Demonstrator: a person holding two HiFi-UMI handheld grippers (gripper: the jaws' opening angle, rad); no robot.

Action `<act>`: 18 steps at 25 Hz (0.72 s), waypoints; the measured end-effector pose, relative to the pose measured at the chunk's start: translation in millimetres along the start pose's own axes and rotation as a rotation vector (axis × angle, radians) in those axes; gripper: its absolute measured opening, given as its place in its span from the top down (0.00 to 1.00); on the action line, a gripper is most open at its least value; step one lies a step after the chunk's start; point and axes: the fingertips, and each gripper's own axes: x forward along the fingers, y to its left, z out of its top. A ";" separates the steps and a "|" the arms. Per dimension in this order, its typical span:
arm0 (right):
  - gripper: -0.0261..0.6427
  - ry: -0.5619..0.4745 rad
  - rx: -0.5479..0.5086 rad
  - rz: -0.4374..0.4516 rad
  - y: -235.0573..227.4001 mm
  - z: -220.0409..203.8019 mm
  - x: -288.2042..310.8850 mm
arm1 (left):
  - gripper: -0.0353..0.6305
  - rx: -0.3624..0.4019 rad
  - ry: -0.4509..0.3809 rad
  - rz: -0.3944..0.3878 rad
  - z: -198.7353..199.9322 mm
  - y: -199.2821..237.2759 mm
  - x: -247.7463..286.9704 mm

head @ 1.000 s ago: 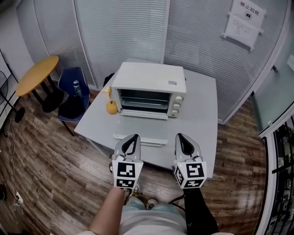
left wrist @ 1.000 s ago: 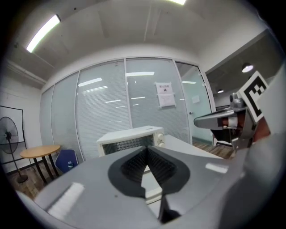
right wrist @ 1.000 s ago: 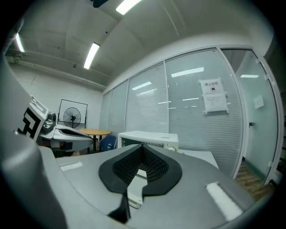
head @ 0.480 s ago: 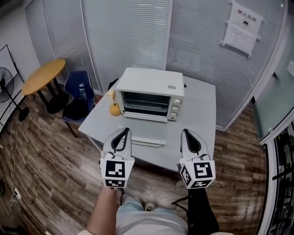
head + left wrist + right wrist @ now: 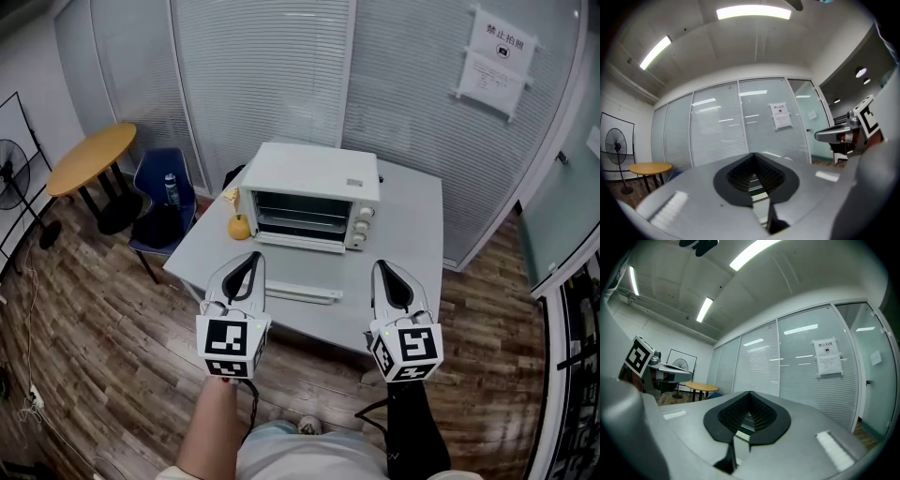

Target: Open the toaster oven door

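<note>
The white toaster oven (image 5: 311,195) stands on the grey table (image 5: 408,244). Its glass door lies folded down flat in front of it, and the white door handle (image 5: 302,293) shows near the table's front edge. The dark oven cavity is exposed. My left gripper (image 5: 252,257) is shut and empty, held above the table's near edge, left of the handle. My right gripper (image 5: 383,267) is also shut and empty, to the right of the handle. In the left gripper view the left gripper (image 5: 753,155) points up at the glass wall. The right gripper (image 5: 749,393) does the same in its own view.
An orange fruit (image 5: 239,227) sits on the table by the oven's left side. A round yellow table (image 5: 91,159), a blue chair (image 5: 161,202) with a bottle and a fan (image 5: 11,178) stand to the left on the wooden floor. Frosted glass walls with a paper notice (image 5: 497,56) close the back.
Both grippers have drawn slightly apart and back toward the person, the left one going left. The head view has shifted a little. The oven and its door have not moved.
</note>
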 end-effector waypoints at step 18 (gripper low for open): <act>0.96 -0.004 0.000 0.010 0.9 -0.2 -0.2 | 0.86 -0.025 0.002 -0.006 -6.3 -1.2 -2.1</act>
